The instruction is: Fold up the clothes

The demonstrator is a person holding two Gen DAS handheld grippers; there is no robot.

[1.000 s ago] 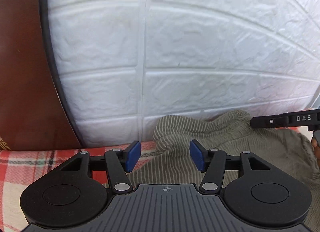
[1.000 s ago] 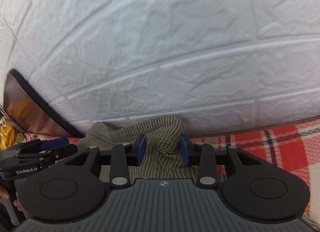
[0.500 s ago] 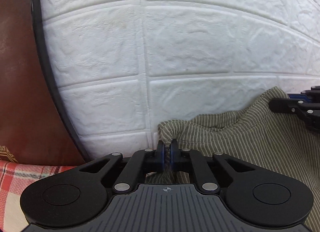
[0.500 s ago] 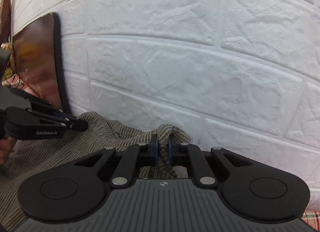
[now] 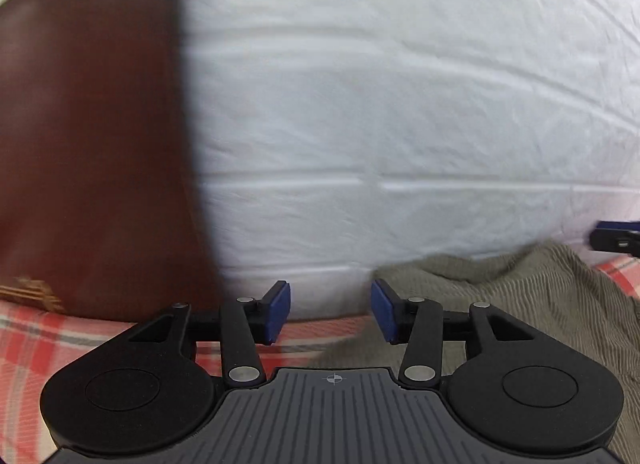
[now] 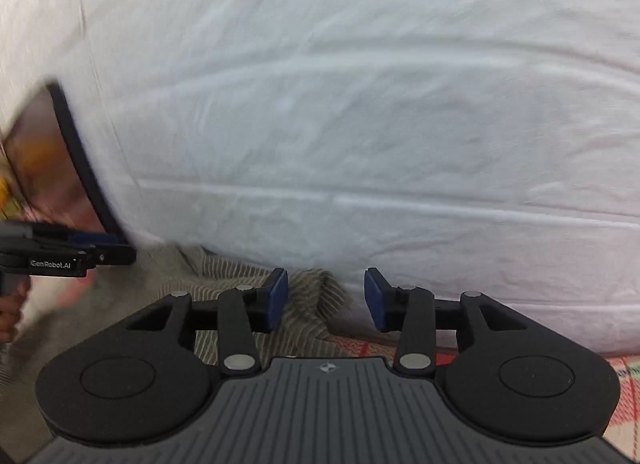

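Observation:
An olive striped garment [image 5: 520, 288] lies rumpled on the red plaid cloth against the white wall. My left gripper [image 5: 330, 312] is open, its blue pads empty, just left of the garment's near corner. In the right wrist view the same garment [image 6: 240, 284] spreads to the left and under my right gripper [image 6: 326, 300], which is open with a raised fold of the fabric showing between its pads, not clamped. The left gripper [image 6: 100, 254] shows at that view's left edge, held by a hand [image 6: 10, 312]. The right gripper's tip [image 5: 616, 238] peeks in at the left wrist view's right edge.
A red plaid cloth [image 5: 80, 344] covers the surface. A white brick-pattern wall [image 5: 400, 124] stands close behind. A brown padded headboard [image 5: 88, 144] rises at the left and appears again as the headboard [image 6: 48, 168] in the right wrist view. Both views are motion-blurred.
Both grippers were shut on the garment's top edge and lifting it half a second ago. Now both are open, the garment lies low on the cloth, and the left gripper has shifted left.

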